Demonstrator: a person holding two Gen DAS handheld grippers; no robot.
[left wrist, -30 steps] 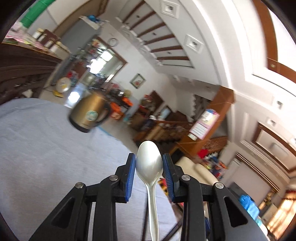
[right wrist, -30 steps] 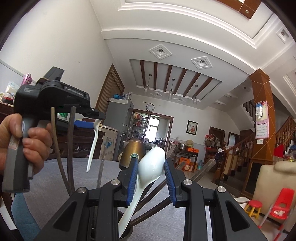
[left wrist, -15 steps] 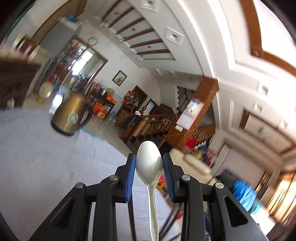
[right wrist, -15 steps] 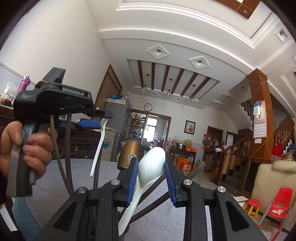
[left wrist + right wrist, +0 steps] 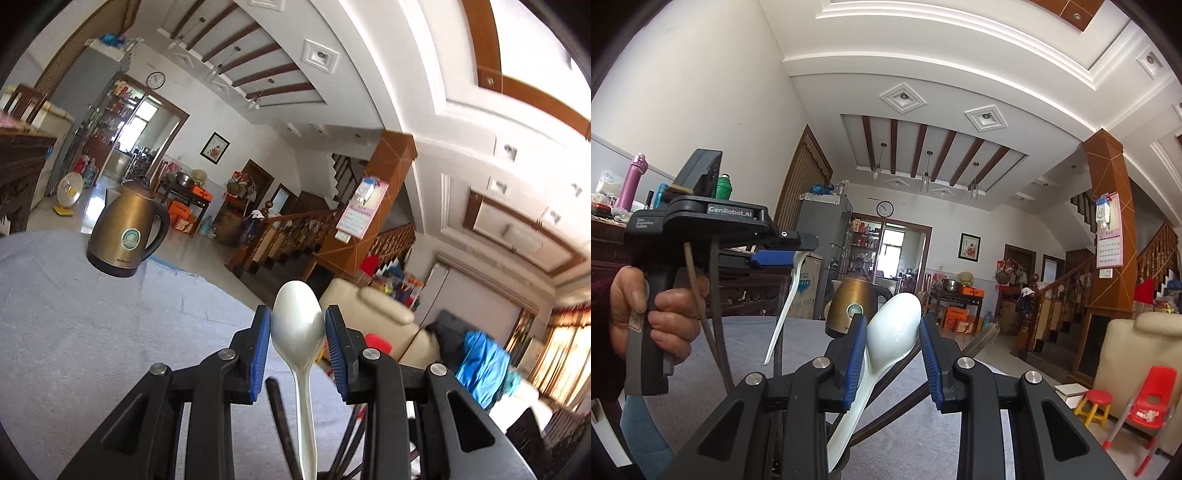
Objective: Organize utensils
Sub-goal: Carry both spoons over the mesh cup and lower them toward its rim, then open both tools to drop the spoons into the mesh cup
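Note:
My left gripper (image 5: 298, 332) is shut on the bowl of a pale spoon (image 5: 297, 321), whose handle runs down out of view. In the right wrist view this left gripper (image 5: 798, 249) is held up at the left by a hand (image 5: 665, 325), and its spoon (image 5: 783, 314) hangs down from the blue pads. My right gripper (image 5: 893, 332) is shut on the bowl of a white spoon (image 5: 892, 328). That spoon's handle slants down among dark chopsticks (image 5: 718, 332) toward a holder mostly hidden at the bottom edge.
A brass-coloured kettle (image 5: 125, 229) stands on the grey-covered table (image 5: 74, 332) behind the utensils, and shows as the kettle (image 5: 851, 306) in the right wrist view. Past the table's far edge lie the floor, a staircase and a cream sofa (image 5: 369, 306).
The left gripper has rolled with its spoon, so the room and kettle now look closer to upright, and it has drifted slightly right. The right gripper and its spoon have not moved.

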